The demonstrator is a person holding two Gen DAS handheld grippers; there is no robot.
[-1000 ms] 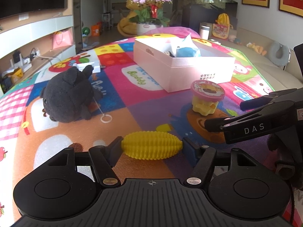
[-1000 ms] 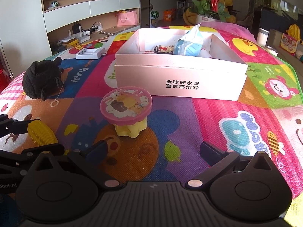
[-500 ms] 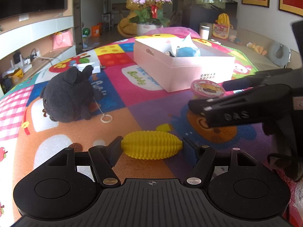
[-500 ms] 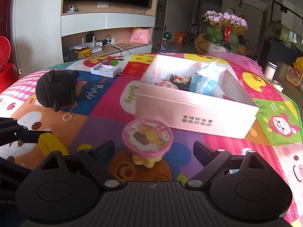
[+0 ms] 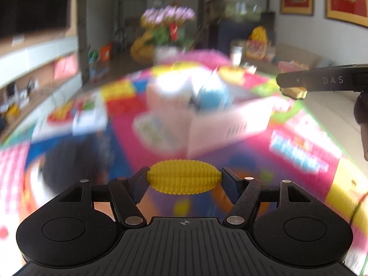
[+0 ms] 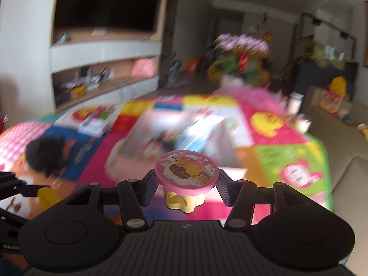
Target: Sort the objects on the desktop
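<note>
1. My left gripper (image 5: 184,180) clamps the yellow corn toy (image 5: 184,176) end to end – a lengthwise grip, so the ribbed body can't roll out.
2. My right gripper (image 6: 186,185) has just been closing, and its pads now press the pink lid of the little yellow cup toy (image 6: 186,179) from both sides, the cup hanging clear below.
3. Both toys are off the colourful play mat (image 6: 292,161), I judge in order to carry them.
4. Beyond sits the pink box (image 5: 220,124) – blurred, already holding things, my likely drop spot.
</note>
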